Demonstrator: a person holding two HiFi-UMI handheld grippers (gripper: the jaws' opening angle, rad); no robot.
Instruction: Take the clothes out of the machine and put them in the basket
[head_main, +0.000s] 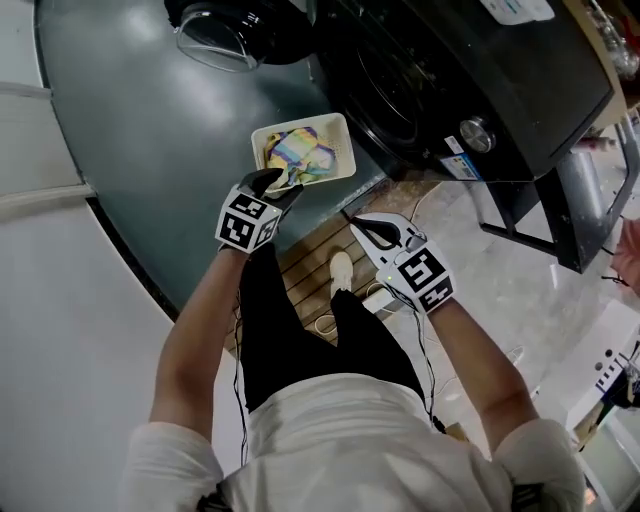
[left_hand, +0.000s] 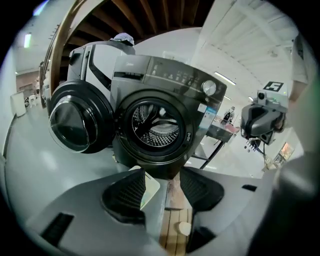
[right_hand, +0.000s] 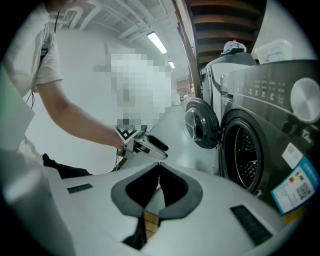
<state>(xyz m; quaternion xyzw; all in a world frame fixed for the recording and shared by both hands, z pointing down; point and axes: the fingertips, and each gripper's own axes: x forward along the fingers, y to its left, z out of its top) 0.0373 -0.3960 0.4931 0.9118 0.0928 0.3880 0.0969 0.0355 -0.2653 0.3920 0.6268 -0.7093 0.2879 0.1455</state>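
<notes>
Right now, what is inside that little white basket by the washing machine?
A bundle of multicoloured clothes fills the white basket. Whatever lies beneath that bundle is covered, and the left tool hides the basket's near corner.

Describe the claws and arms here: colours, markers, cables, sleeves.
Each hand carries a white-shelled tool: the left claw and the right claw, both with black tapered jaws and dark ribbed pads. Behind each sits a white cube printed with black square markers. Thin black cables trail back along the bare forearms. The person wears a white top with short sleeves.
</notes>
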